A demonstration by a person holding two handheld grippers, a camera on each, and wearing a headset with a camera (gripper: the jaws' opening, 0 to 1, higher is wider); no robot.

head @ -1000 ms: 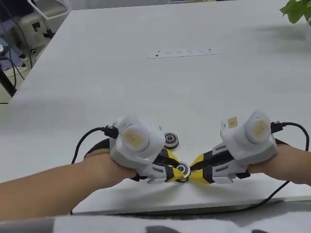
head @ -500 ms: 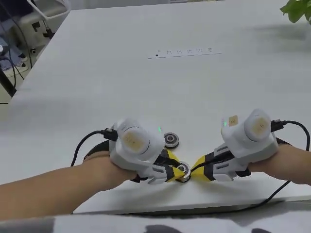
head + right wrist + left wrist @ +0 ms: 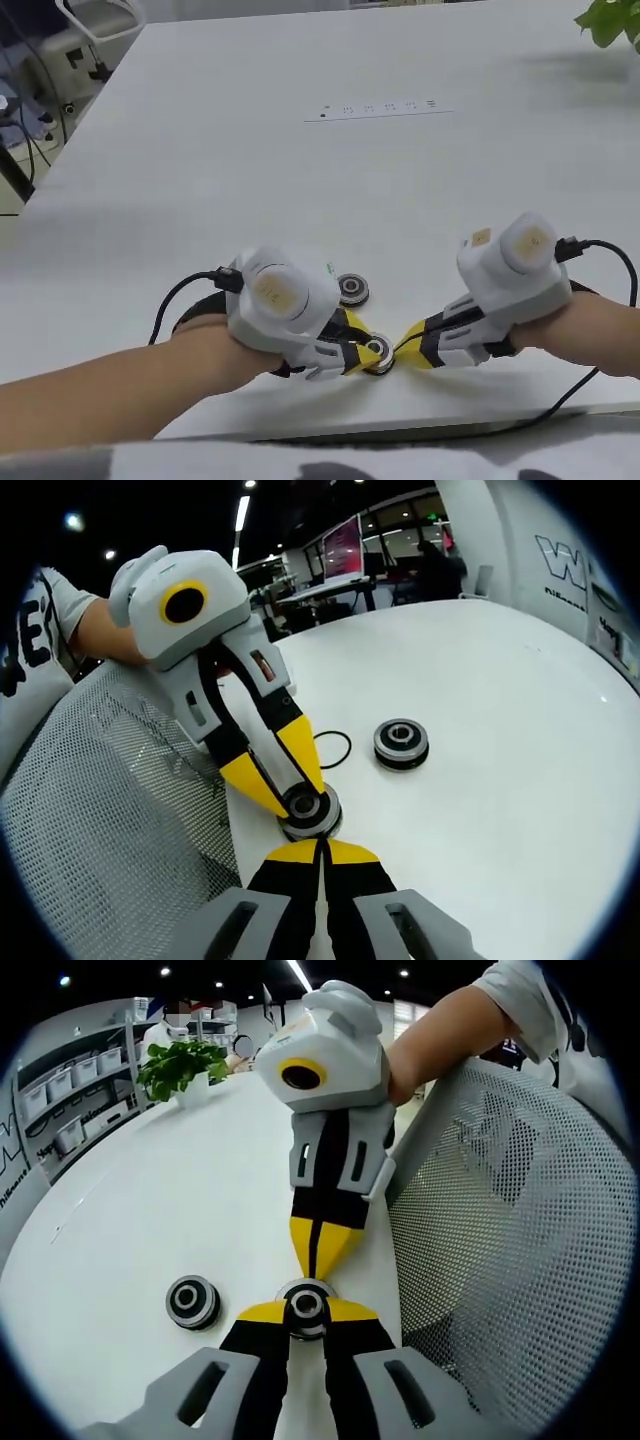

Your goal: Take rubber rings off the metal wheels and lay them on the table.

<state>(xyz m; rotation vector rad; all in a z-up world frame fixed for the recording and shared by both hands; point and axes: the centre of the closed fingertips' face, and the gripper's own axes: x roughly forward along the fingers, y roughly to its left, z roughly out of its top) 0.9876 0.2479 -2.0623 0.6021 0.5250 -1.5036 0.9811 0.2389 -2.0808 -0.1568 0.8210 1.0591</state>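
Observation:
A small metal wheel lies near the table's front edge, its dark rubber ring still around it. My left gripper is shut on this wheel, one yellow fingertip on each side. From the opposite side, my right gripper is shut, its tips pressed together against the wheel's rim; whether they pinch the ring cannot be told. In the right gripper view my right gripper rises just under the wheel. A second wheel with its ring stands a little farther back. One loose rubber ring lies flat beside the left gripper.
The white table stretches far ahead. A narrow strip with sockets lies mid-table, and a green plant stands at the far right. A mesh chair back sits close behind the table's front edge. Cables trail from both grippers.
My right gripper's body has risen and tilted a little, and its tips stay at the wheel. The left gripper and both wheels have kept their places.

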